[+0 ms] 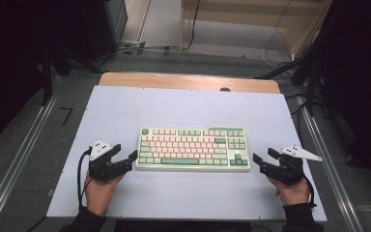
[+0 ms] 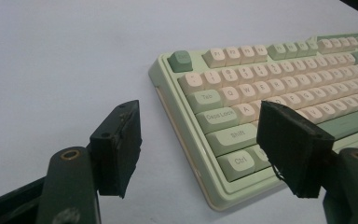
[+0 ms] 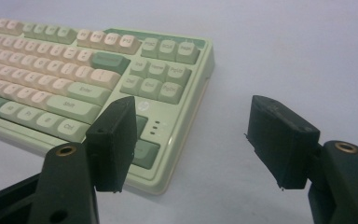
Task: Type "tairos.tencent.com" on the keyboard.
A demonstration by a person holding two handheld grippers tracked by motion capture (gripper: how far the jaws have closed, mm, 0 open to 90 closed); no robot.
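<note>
A pale green keyboard (image 1: 193,149) with pink and green keys lies flat in the middle of the white table sheet (image 1: 183,106). My left gripper (image 1: 126,151) is open just off the keyboard's left end, its jaws pointing at the near left corner. In the left gripper view the keyboard (image 2: 270,79) lies beyond the left gripper (image 2: 200,112), and one pad (image 2: 293,144) overlaps the Shift and Ctrl corner. My right gripper (image 1: 263,154) stands open just off the right end. In the right gripper view the right gripper (image 3: 193,105) frames the near right corner of the keyboard (image 3: 74,70). Nothing is held.
The sheet covers a wooden table whose far edge (image 1: 188,79) shows bare. Metal rails (image 1: 24,154) run along both sides of the table. Cables (image 1: 275,53) lie on the floor beyond it. Bare sheet lies in front of and behind the keyboard.
</note>
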